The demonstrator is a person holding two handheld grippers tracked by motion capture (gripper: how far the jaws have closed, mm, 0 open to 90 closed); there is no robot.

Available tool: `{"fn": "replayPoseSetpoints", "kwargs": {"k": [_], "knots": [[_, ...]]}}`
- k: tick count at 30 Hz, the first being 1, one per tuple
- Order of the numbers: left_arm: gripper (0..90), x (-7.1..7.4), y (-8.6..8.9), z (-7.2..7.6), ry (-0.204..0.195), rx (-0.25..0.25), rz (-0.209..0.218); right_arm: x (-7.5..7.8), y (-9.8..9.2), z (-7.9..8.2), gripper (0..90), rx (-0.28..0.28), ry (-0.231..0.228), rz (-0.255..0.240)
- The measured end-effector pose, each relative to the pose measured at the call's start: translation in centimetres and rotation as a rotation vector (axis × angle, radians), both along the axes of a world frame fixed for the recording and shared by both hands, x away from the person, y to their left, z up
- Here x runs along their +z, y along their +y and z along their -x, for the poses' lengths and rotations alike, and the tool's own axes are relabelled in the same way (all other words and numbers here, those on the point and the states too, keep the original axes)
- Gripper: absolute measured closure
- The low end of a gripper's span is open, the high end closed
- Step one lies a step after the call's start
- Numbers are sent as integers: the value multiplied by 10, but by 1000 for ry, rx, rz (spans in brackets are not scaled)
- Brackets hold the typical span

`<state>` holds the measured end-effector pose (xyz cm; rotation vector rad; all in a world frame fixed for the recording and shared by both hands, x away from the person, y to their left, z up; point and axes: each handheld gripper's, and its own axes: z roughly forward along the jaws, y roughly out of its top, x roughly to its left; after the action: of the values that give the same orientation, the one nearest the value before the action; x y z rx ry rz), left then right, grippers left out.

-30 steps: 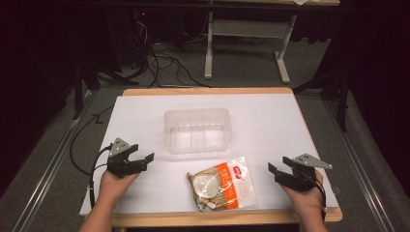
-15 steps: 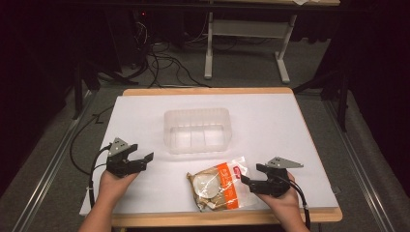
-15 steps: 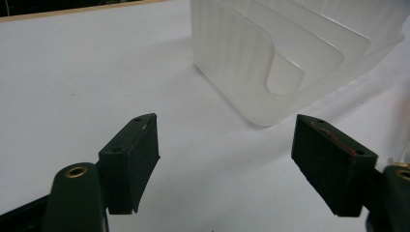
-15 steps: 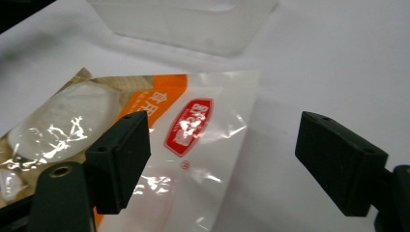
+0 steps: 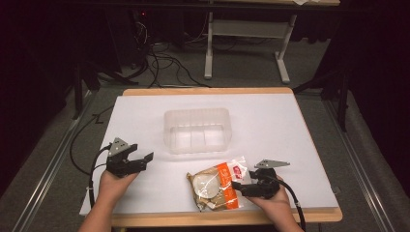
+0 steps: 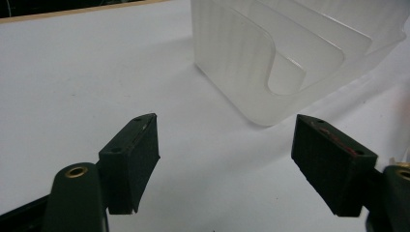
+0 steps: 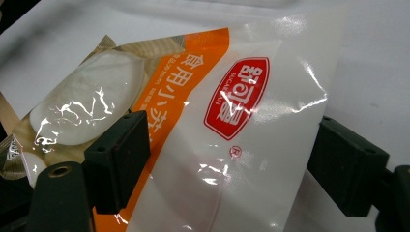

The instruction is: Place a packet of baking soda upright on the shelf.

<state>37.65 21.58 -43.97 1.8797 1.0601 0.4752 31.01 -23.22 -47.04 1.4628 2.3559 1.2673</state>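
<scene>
So the glossy plastic snack bag with the orange stripe and red logo [image 5: 216,184] is lying flat near the front edge of the white-covered table [image 5: 300,145], just in front of the clear ribbed plastic bin [image 5: 197,129] but not touching it. The right gripper [image 5: 235,185] has its jaws spread wide on either side of the bag's white end; they've just been opening, the bag sits between them, and in the right gripper view the pads [image 7: 118,157] don't look like they're pressing on it yet, so nothing's actually grabbed. The left gripper [image 5: 145,160] hangs off to the left over bare table, well away from the bag, jaws released with nothing in them, pointing roughly at the bin's corner. My guess at what could go wrong: that film looks slick and puffy, so if the jaws close on just the thin sealed edge it could slide out, or the bag could skate across the smooth cover instead of lifting. Pinch too deep and whatever's in there probably gets squashed. Also it's close to the table edge, so a nudge the wrong way could push it off.
</scene>
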Motion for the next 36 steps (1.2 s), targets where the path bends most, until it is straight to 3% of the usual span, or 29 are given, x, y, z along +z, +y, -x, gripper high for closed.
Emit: {"fn": "replayPoseSetpoints", "kwargs": {"k": [3, 7, 18, 22, 28, 32, 36], "knots": [[256, 0, 0, 0, -1, -4, -9, -1, -6, -1, 281, -8, 10, -18], [256, 0, -1, 0, -2, -4, -10, -4, -7, -3, 287, -13, 31, -21], [257, 0, -1, 0, -2, -7, -15, -5, -8, -3, 322, -5, 32, -17], [258, 0, -1, 0, -6, -3, -8, -4, -15, -3, 451, -6, 18, -58], [257, 1, 0, 1, -13, 0, -1, 3, -24, 0, 726, 3, -12, -127], [256, 2, 1, 1, -20, 4, 4, 8, -19, 4, 879, 24, -58, -105], [256, 2, 0, 1, -24, 2, 5, 17, -15, 8, 900, 38, -117, -88]]}}
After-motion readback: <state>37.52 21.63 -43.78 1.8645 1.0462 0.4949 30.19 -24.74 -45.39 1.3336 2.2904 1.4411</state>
